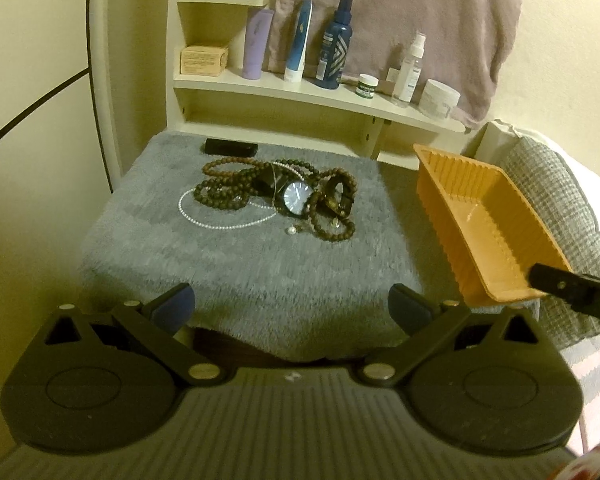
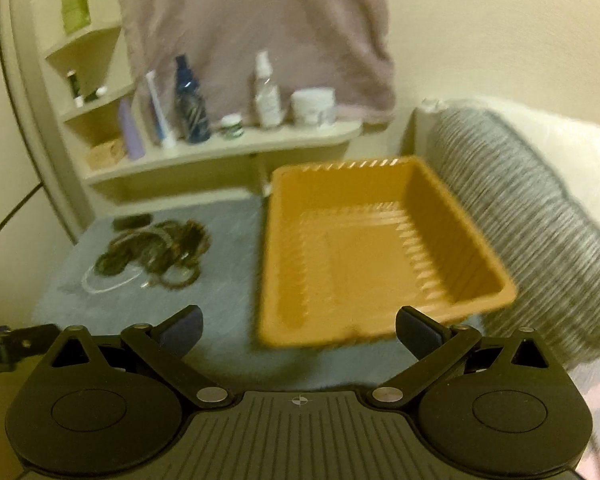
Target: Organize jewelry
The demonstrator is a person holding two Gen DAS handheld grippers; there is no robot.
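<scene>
A tangled pile of jewelry sits on a grey fuzzy mat (image 1: 228, 264): brown bead strands (image 1: 224, 190), a dark watch (image 1: 296, 198), a thin pearl necklace (image 1: 220, 222) and a small pearl piece (image 1: 291, 230). The pile also shows, blurred, in the right wrist view (image 2: 156, 250). An empty orange ribbed tray (image 1: 488, 232) sits tilted at the mat's right edge; it also shows in the right wrist view (image 2: 376, 248). My left gripper (image 1: 292, 308) is open and empty, short of the pile. My right gripper (image 2: 300, 332) is open and empty, just before the tray's near rim.
A dark flat case (image 1: 231, 147) lies at the mat's back. A cream shelf (image 1: 300, 92) behind holds bottles, tubes and jars. A pink towel (image 1: 400, 12) hangs above. A grey knit cushion (image 1: 556, 208) is at the right.
</scene>
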